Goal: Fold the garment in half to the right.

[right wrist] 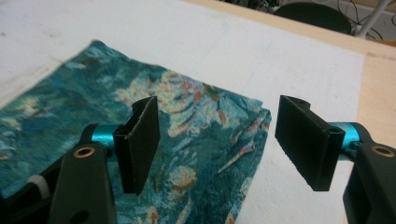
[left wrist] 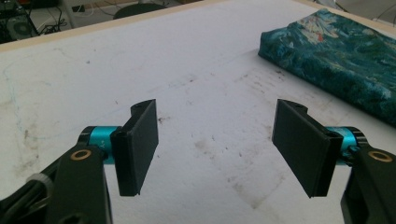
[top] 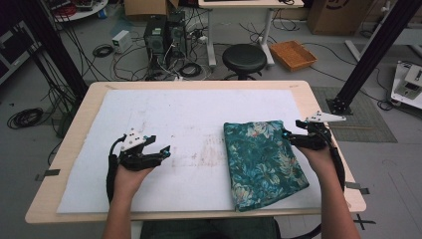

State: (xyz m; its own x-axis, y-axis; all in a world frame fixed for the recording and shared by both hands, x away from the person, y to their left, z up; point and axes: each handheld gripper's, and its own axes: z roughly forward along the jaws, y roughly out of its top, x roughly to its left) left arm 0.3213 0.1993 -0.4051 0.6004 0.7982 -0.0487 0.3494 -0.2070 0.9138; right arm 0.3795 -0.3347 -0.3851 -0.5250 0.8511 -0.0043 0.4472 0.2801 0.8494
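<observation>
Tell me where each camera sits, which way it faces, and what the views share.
High view: above the person's side, looking forward and down on the table; both forearms, left gripper and right gripper show.
Left gripper view: rides the left gripper, looking along its open jaws over the white mat toward the cloth.
Right gripper view: rides the right gripper, open jaws over a corner of the cloth.
Shared: all three show the folded floral cloth and the mat.

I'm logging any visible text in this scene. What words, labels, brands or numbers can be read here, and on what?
None can be read.
Cardboard box, top right of the high view: dark printed mark, too blurred to read.
Folded floral cloth: flower pattern, no lettering.
White mat: stains, no writing.
</observation>
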